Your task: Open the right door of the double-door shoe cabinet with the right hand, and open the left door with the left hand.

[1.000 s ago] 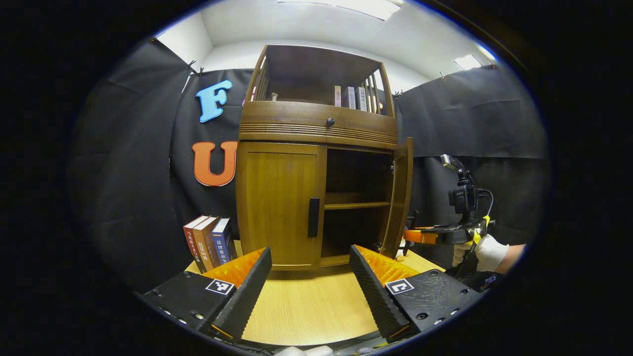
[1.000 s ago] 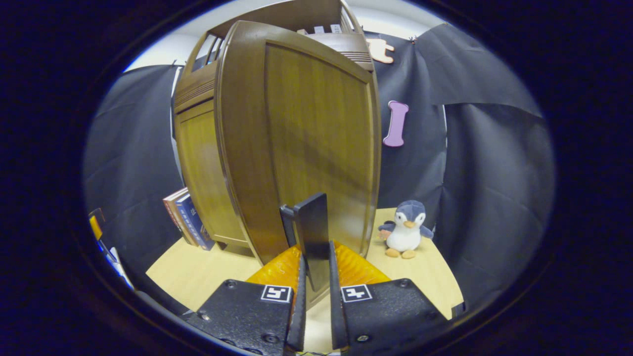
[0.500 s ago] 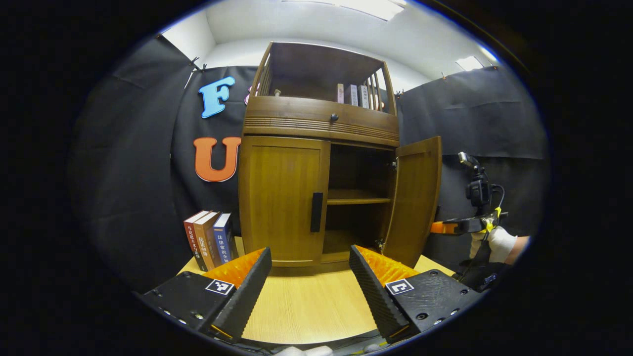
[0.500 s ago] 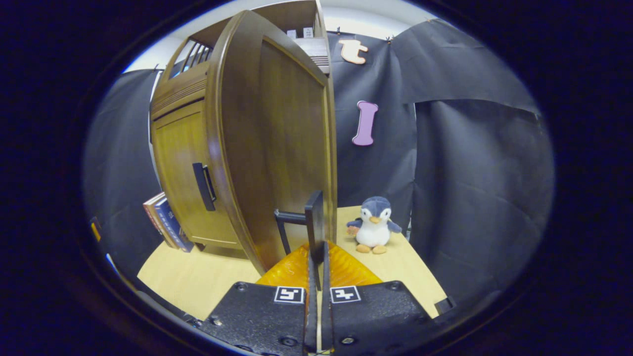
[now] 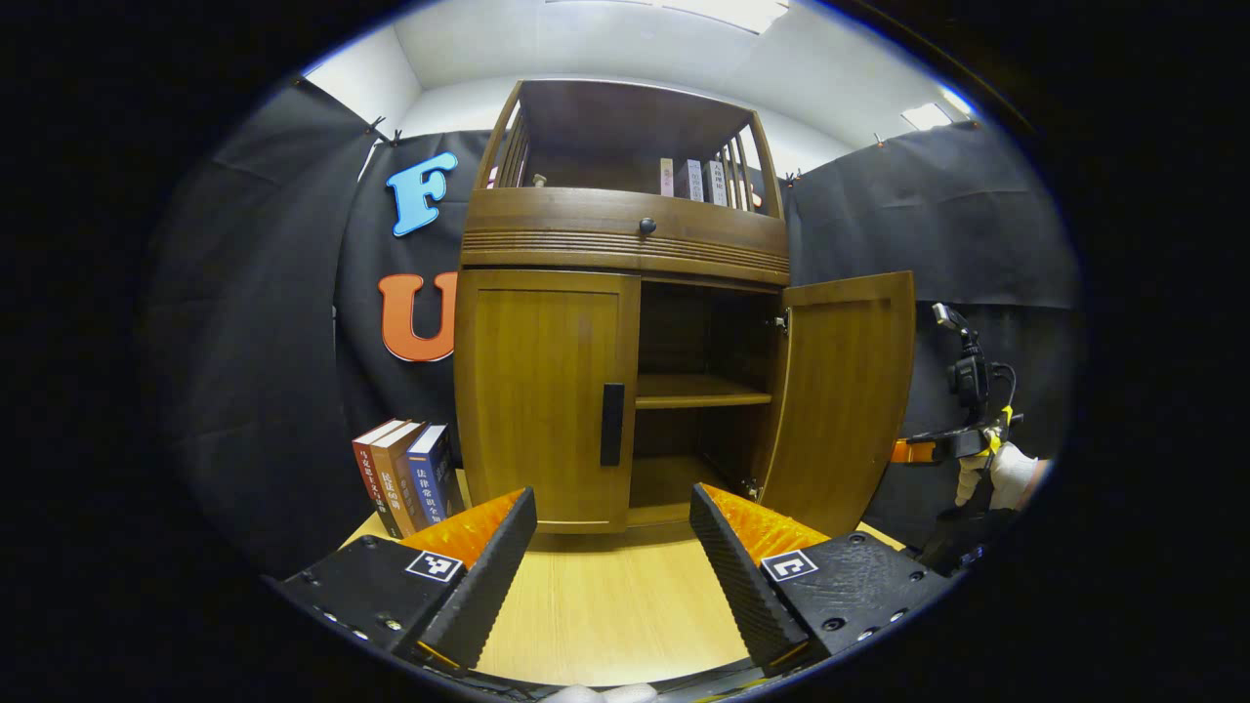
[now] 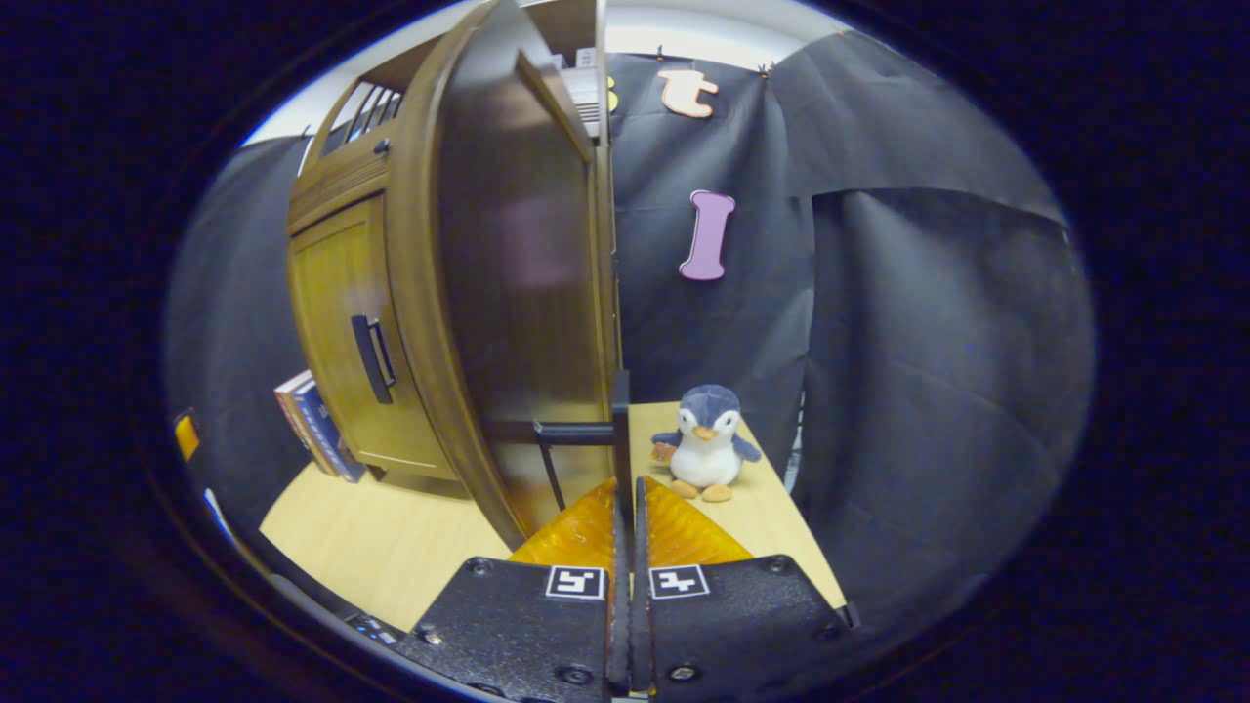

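My right tongs [image 6: 626,508] pinch the thin black handle [image 6: 619,430] of the swung-out right door [image 5: 845,391], while my left tongs [image 5: 613,547] gape before the closed left door [image 5: 542,395], whose rigid, hinged panel I'd take by its slim handle [image 5: 612,424].

Shoe cabinet [image 5: 625,293] stands on the tabletop [image 5: 605,605]. Books [image 5: 405,474] stand left of the cabinet; a toy penguin [image 6: 703,444] sits to its right. More books [image 5: 698,181] stand in its top shelf.

Brown wood-grain cabinet [image 5: 547,391] with black handles; grey-and-white penguin [image 6: 705,444], orange beak; at eight o'clock, red, brown and blue books [image 5: 405,475].
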### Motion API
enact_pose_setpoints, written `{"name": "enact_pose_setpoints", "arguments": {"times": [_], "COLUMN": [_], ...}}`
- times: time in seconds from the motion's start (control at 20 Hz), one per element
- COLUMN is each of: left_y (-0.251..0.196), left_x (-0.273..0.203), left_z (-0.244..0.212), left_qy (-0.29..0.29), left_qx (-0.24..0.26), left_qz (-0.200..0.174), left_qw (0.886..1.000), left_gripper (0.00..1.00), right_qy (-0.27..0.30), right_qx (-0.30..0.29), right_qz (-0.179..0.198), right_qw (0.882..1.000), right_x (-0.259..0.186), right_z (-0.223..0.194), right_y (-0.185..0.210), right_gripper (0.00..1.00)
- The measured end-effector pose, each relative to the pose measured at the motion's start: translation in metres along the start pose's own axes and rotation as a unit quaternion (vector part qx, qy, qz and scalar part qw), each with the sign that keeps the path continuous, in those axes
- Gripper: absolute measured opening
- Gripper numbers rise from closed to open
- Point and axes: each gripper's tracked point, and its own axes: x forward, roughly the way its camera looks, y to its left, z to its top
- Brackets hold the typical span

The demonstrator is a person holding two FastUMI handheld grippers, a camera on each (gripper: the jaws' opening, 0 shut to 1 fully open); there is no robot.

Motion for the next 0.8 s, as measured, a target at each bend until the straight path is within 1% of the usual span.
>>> {"name": "enact_pose_setpoints", "arguments": {"times": [0.25,0.35,0.45,0.6,0.65,0.7,0.75,0.8], "left_y": [-0.014,-0.015,-0.018,-0.019,-0.018,-0.017,-0.017,-0.016], "left_x": [0.014,0.018,0.023,0.029,0.029,0.030,0.031,0.032], "left_z": [0.011,0.014,0.016,0.021,0.024,0.025,0.026,0.027], "left_qy": [-0.005,-0.004,-0.001,-0.004,-0.004,-0.005,-0.006,-0.005], "left_qx": [-0.003,-0.001,-0.006,-0.010,-0.010,-0.010,-0.013,-0.015], "left_qz": [0.019,0.025,0.026,0.027,0.027,0.026,0.024,0.021], "left_qw": [1.000,1.000,1.000,1.000,1.000,1.000,1.000,1.000], "left_gripper": [0.95,0.95,0.95,0.95,0.95,0.95,0.95,1.00], "right_qy": [0.006,0.015,0.022,0.011,0.009,0.006,0.002,-0.002], "right_qx": [-0.016,-0.008,-0.011,-0.039,-0.042,-0.042,-0.039,-0.035], "right_qz": [0.058,0.091,0.122,0.116,0.109,0.099,0.093,0.080], "right_qw": [0.998,0.996,0.992,0.992,0.993,0.994,0.995,0.996], "right_x": [-0.002,-0.006,-0.011,-0.016,-0.017,-0.020,-0.023,-0.027], "right_z": [0.000,-0.001,-0.003,-0.002,-0.003,-0.001,0.001,0.005], "right_y": [-0.004,0.002,0.009,-0.004,-0.008,-0.013,-0.014,-0.018], "right_gripper": [0.04,0.04,0.07,0.09,0.16,0.30,0.39,0.48]}}
